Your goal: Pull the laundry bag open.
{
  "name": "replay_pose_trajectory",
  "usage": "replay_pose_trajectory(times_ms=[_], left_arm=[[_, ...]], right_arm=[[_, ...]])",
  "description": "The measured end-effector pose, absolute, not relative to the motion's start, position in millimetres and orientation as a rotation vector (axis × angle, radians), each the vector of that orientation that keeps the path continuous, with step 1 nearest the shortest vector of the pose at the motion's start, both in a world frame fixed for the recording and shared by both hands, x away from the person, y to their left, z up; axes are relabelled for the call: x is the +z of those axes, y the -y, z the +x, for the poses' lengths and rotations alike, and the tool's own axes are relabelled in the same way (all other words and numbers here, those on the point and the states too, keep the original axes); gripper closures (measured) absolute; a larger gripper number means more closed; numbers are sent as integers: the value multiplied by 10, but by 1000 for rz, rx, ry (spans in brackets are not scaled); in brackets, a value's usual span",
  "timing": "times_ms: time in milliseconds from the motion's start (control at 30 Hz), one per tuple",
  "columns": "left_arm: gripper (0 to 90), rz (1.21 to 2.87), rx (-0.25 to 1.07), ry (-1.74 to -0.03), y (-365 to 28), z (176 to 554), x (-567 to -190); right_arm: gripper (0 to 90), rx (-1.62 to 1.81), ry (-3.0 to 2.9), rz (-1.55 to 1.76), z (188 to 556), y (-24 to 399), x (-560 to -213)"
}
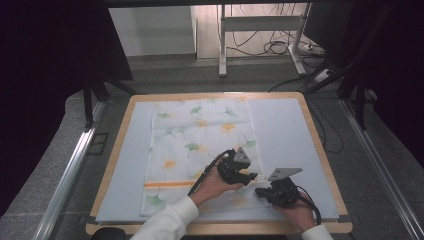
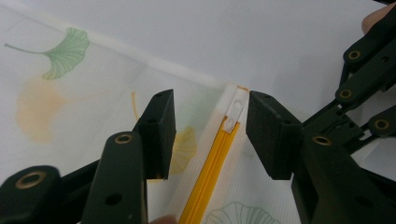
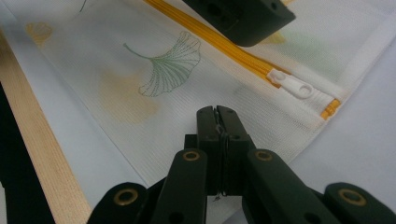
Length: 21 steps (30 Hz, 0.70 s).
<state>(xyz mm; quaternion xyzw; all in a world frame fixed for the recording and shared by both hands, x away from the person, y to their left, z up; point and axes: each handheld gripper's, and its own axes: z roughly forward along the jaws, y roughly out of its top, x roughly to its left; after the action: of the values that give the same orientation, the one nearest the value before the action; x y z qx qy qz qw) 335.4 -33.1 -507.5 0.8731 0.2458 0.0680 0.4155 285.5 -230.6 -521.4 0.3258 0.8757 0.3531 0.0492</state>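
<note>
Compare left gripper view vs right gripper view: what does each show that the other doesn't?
Left gripper view: left tongs open, one pad on each side of the white zipper pull, not touching it.
Right gripper view: right tongs shut, tips at the mesh bag near its corner; whether they pinch cloth I cannot tell. Wooden table edge runs alongside.
Both: the yellow zipper, its pull, the ginkgo-print mesh and the pale mat.
</note>
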Motion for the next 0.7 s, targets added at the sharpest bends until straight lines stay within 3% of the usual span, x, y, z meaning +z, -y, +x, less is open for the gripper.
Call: replay_pose_trajectory(times_ms=[700], left_arm=[[543, 2239, 115, -593, 595, 3404, -5185]], right_arm=[[883, 1078, -2669, 998, 2857, 2312, -5216]])
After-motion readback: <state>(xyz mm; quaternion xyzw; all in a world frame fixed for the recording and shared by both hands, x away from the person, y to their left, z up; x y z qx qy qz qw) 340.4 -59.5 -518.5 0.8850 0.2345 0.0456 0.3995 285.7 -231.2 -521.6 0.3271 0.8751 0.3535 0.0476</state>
